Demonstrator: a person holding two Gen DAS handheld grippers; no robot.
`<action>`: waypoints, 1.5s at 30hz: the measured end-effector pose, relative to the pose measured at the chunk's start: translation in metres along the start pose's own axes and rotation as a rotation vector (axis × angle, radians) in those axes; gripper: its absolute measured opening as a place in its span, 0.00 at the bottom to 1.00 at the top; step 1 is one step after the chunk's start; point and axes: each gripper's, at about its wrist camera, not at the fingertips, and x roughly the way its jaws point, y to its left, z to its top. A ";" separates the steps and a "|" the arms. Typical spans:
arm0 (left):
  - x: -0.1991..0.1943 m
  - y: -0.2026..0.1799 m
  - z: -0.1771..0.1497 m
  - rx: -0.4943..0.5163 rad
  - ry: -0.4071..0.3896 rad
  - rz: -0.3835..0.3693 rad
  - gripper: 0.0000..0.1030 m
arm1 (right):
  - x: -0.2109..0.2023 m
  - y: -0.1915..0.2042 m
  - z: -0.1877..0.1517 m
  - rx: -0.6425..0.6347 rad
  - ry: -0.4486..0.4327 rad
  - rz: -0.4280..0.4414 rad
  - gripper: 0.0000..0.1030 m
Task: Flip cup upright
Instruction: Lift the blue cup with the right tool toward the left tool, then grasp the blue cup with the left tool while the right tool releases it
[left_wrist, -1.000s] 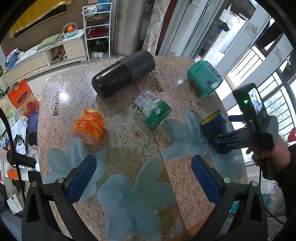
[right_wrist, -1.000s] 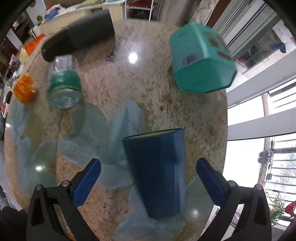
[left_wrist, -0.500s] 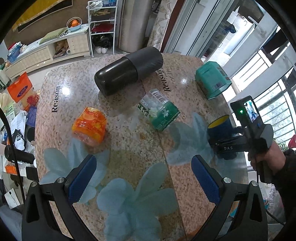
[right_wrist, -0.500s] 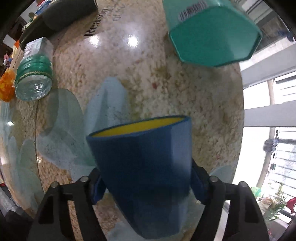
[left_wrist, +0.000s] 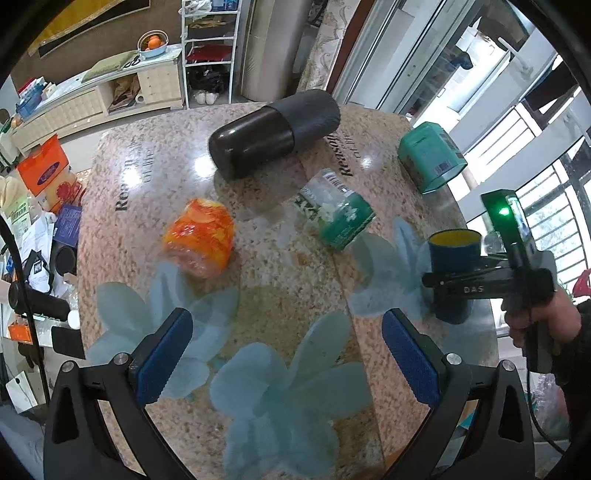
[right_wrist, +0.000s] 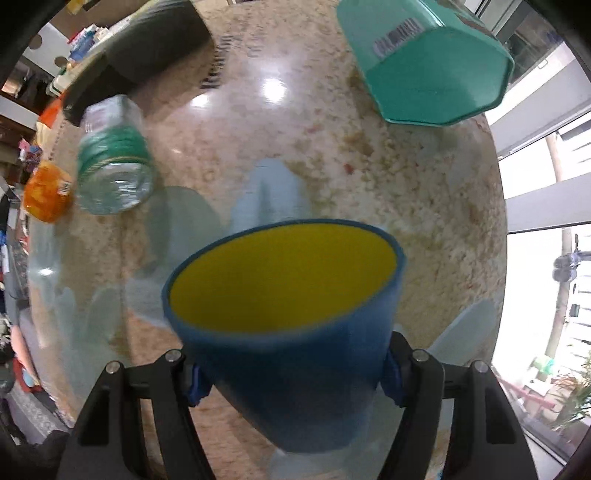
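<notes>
The cup (right_wrist: 295, 354) is blue outside and yellow inside. My right gripper (right_wrist: 293, 376) is shut on its lower body, with the mouth facing up and towards the camera. In the left wrist view the cup (left_wrist: 452, 254) stands nearly upright at the table's right edge, and the right gripper (left_wrist: 448, 286) clamps it from the right. My left gripper (left_wrist: 284, 354) is open and empty above the near middle of the table, well left of the cup.
On the granite table (left_wrist: 280, 266) lie a black cylinder (left_wrist: 273, 133), a green-capped clear jar (left_wrist: 338, 216), an orange jar (left_wrist: 199, 238) and a teal box (left_wrist: 430, 162). The table's right edge is close to the cup.
My right gripper closed on the cup and tilted it from lying on its side to nearly upright, so its yellow inside now shows. The left gripper stayed open and drew back slightly.
</notes>
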 end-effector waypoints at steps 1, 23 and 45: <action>-0.001 0.004 -0.002 -0.001 -0.001 -0.001 1.00 | -0.006 0.009 -0.004 0.001 -0.004 0.005 0.66; -0.017 0.081 -0.064 -0.014 0.016 -0.020 1.00 | 0.027 0.165 -0.029 0.051 0.144 0.210 0.66; 0.003 0.093 -0.078 0.023 0.084 -0.005 1.00 | 0.053 0.203 -0.003 0.113 0.157 0.116 0.86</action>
